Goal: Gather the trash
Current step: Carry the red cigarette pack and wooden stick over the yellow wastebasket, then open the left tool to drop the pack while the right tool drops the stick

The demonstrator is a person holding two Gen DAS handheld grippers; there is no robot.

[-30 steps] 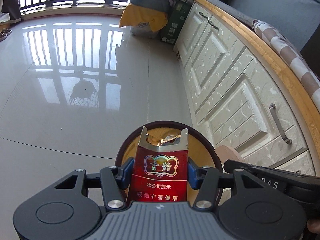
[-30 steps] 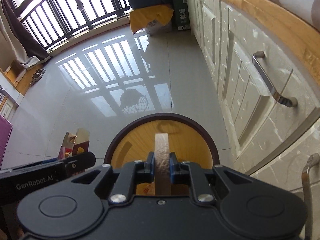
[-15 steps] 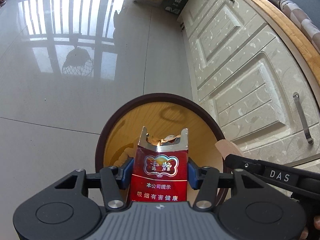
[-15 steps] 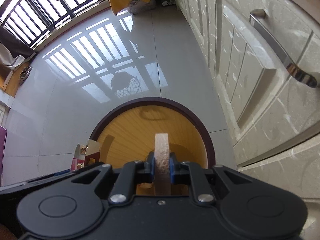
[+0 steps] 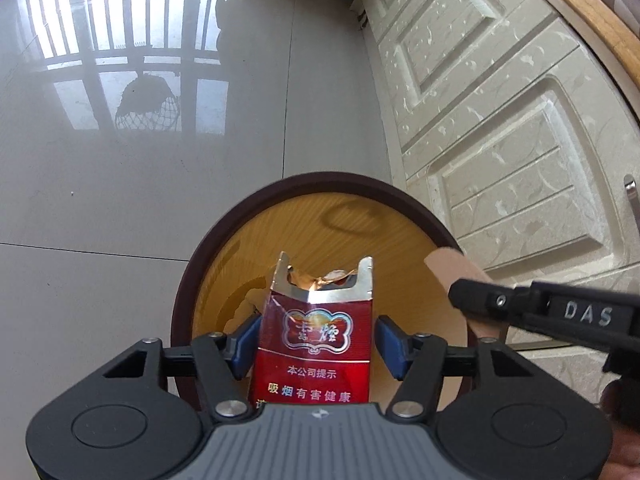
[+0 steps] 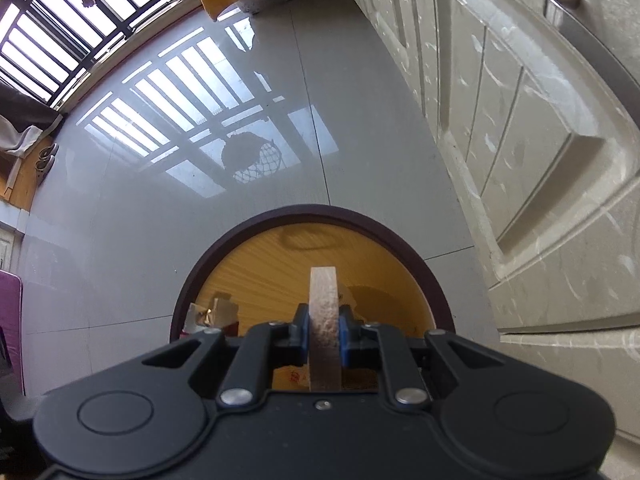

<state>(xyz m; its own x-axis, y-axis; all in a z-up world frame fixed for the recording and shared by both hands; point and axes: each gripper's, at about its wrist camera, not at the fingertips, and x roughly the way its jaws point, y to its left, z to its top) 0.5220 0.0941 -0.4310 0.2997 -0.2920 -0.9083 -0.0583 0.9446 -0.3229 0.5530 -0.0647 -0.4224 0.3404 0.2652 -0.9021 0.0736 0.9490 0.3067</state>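
Glossy tiled floor [image 5: 120,200], wood-grain bin [image 5: 320,236] interior, foil-topped paper cigarette pack [image 5: 316,340], rough pale ring [image 6: 323,320].

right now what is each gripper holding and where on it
The left gripper pinches a torn-open red cigarette pack by its two side faces. The right gripper clamps a tan ring-shaped piece across its flat faces. Both hang over the bin.

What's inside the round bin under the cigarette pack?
The bin shows a yellow wood-grain inner wall and pale crumpled scraps low down. The cigarette pack and both tools cover the bottom.
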